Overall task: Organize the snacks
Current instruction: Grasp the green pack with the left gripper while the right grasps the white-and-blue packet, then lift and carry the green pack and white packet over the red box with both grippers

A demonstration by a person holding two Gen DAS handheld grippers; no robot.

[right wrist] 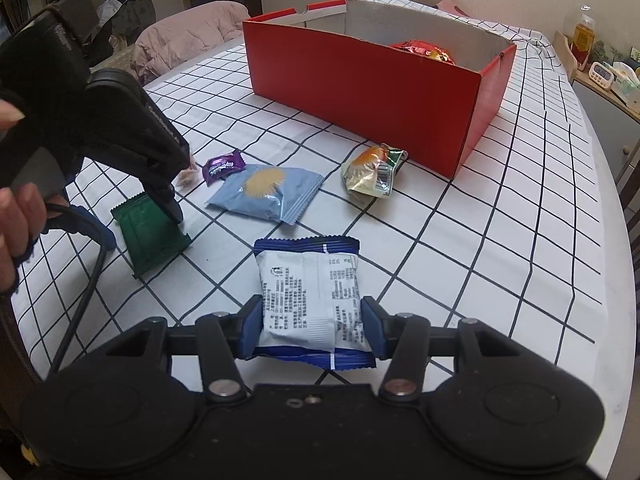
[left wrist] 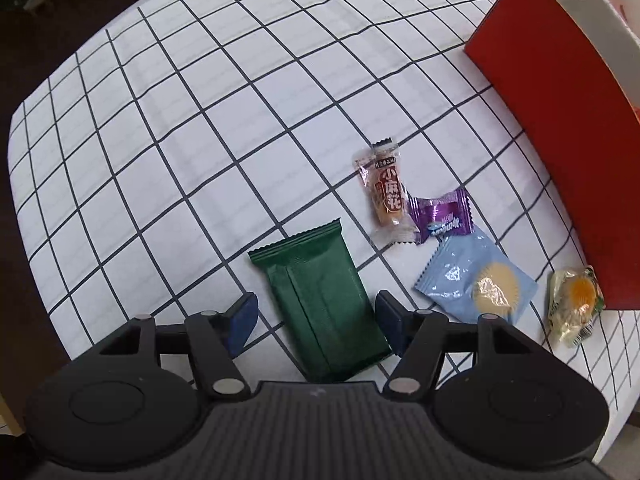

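Straddling green packet (left wrist: 320, 304), left gripper (left wrist: 316, 318) jaws are held apart, untouched, for pickup | white-and-blue packet (right wrist: 312, 304) is clamped by right gripper (right wrist: 312, 326), near red box (right wrist: 360, 88) | box judged the destination

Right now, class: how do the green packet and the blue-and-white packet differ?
The green packet is plain dark green; the blue-and-white packet shows printed text. The green packet lies free between the open left tongs; the blue-and-white packet is clamped by the right tongs. Both are sealed, flat and outside the red box.
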